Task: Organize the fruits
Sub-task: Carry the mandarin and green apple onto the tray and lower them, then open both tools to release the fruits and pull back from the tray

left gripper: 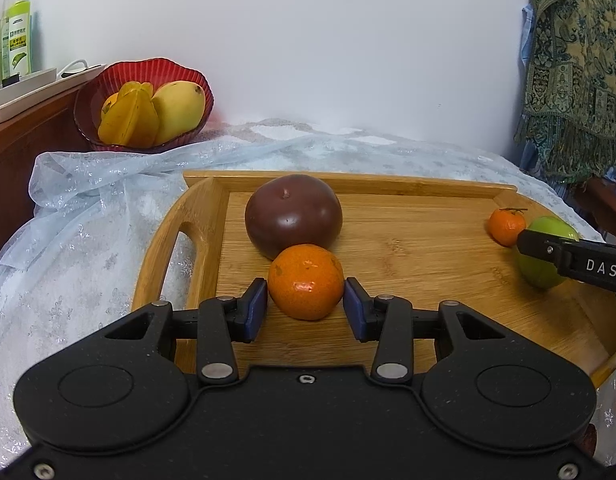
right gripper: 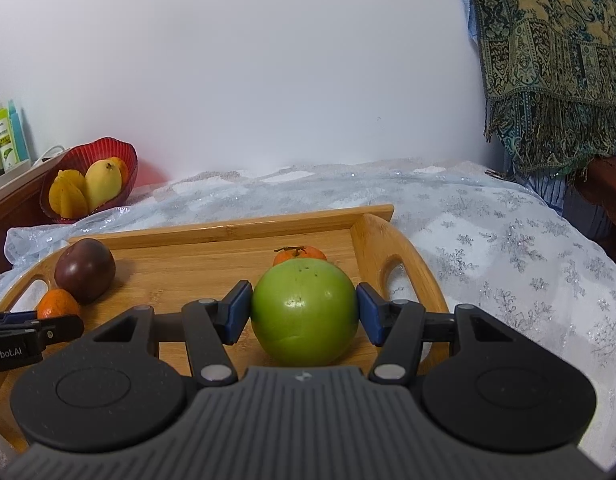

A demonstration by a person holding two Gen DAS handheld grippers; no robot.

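A wooden tray (left gripper: 407, 236) lies on a cloth-covered surface. My left gripper (left gripper: 306, 304) has its blue pads around a large orange (left gripper: 306, 282), touching both sides; the orange rests on the tray against a dark purple fruit (left gripper: 294, 216). My right gripper (right gripper: 304, 316) has its pads closed on a green apple (right gripper: 304, 312) on the tray (right gripper: 212, 252). A small tangerine (right gripper: 300, 255) sits just behind the apple. The apple (left gripper: 547, 226), tangerine (left gripper: 507, 226) and right gripper finger (left gripper: 571, 260) also show at the right of the left wrist view.
A red bowl (left gripper: 108, 80) with a mango (left gripper: 178, 110) and starfruit (left gripper: 128, 116) stands at the back left on a wooden cabinet. Bottles (left gripper: 16, 40) stand further left. A patterned shawl (left gripper: 575, 72) hangs at the right. White lace cloth (right gripper: 507, 240) covers the surface.
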